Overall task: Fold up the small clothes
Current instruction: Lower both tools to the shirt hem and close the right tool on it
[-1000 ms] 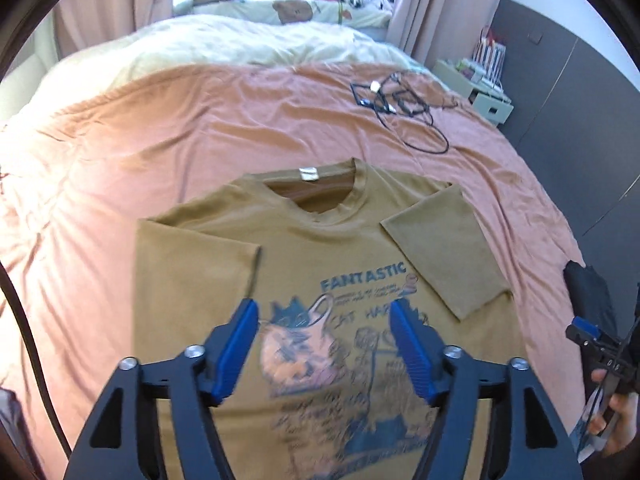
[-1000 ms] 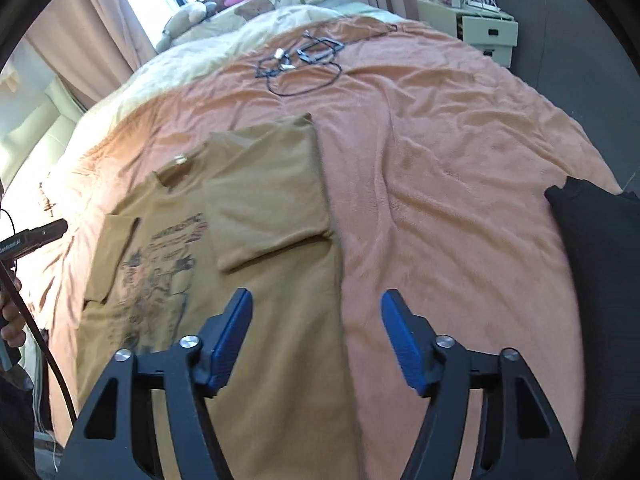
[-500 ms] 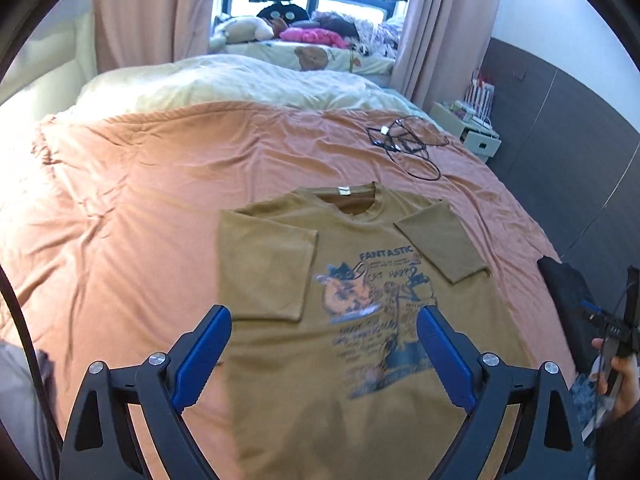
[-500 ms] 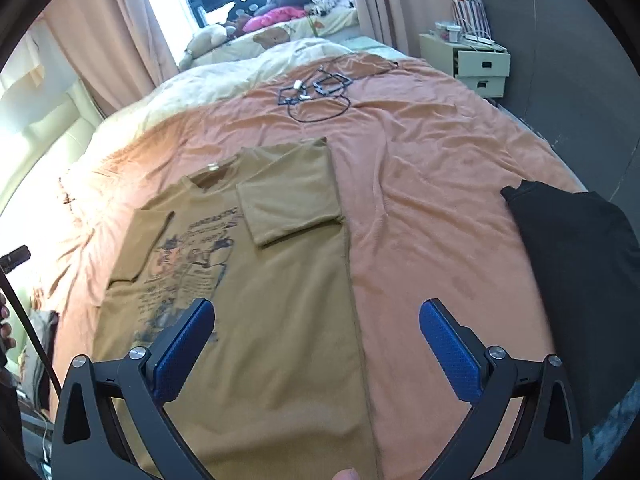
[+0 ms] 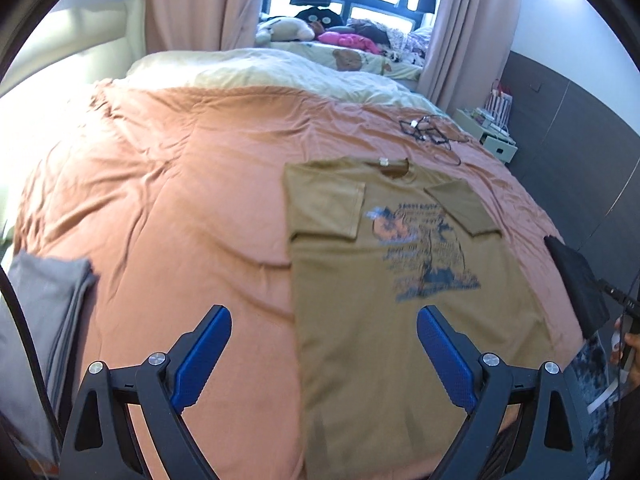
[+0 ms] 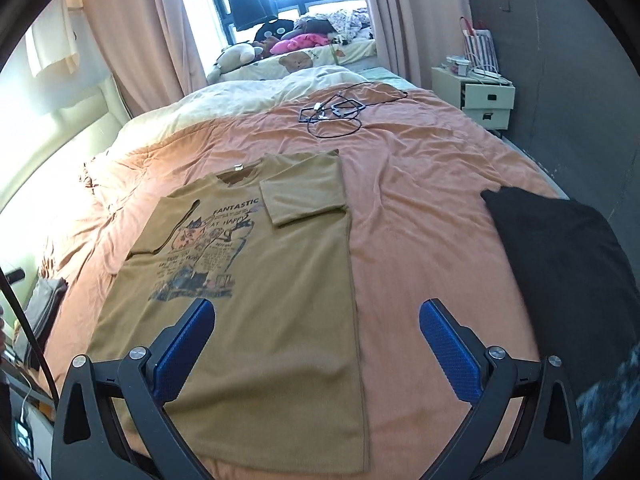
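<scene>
A tan T-shirt (image 5: 400,320) with a blue and orange cat print lies flat, face up, on the orange bedspread (image 5: 180,208), collar away from me, both short sleeves folded in over the chest. It also shows in the right wrist view (image 6: 280,300). My left gripper (image 5: 324,344) is open and empty, held above the shirt's lower left edge. My right gripper (image 6: 316,340) is open and empty, held above the shirt's lower right edge.
A black garment (image 6: 568,264) lies on the bed right of the shirt. A folded grey cloth (image 5: 36,320) lies at the left edge. Tangled black cables (image 6: 336,112) lie beyond the collar. A cream duvet (image 5: 260,76) and a bedside cabinet (image 6: 480,96) are behind.
Both grippers have pulled back and up from the shirt and opened wider. The left view has swung left, the right view has widened over the black garment.
</scene>
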A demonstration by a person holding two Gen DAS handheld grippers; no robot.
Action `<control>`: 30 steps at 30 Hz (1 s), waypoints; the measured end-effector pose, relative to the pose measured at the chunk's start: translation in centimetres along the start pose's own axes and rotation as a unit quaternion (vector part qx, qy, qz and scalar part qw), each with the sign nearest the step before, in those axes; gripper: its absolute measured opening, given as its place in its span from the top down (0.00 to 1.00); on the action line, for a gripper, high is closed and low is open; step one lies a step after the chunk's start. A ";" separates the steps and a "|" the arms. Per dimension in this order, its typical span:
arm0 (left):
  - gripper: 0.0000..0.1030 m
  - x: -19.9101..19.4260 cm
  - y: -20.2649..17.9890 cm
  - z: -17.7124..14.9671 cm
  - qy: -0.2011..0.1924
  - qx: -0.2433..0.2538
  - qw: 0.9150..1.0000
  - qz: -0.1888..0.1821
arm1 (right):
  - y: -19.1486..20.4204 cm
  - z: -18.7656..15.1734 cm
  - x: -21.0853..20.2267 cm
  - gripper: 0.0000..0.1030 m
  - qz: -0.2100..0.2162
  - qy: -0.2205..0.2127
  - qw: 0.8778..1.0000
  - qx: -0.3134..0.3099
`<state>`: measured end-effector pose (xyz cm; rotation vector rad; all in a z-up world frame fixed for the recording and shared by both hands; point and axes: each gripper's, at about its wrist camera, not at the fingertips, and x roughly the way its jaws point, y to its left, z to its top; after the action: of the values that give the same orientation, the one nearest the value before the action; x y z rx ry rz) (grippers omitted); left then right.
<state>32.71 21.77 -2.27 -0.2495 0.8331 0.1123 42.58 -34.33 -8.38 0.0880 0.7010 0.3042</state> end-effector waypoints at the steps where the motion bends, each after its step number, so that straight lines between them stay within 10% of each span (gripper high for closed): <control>1: 0.08 -0.2 0.2 -0.6 0.003 -0.003 1.000 0.000 | -0.1 -0.5 -0.5 0.00 -0.002 -0.001 1.000 0.003; 14: 0.24 -5.3 2.3 -12.2 0.015 -0.055 0.998 -0.022 | -2.5 -8.0 -6.8 0.01 0.044 0.026 0.998 0.028; 30: 0.44 0.2 4.9 -17.7 0.049 -0.122 0.989 -0.074 | -9.4 -13.3 -2.9 0.42 0.108 0.062 0.981 0.150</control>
<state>19.20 21.83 -14.75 -0.5503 0.8962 0.0635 34.21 -44.49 -18.48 0.4374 0.8606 0.4126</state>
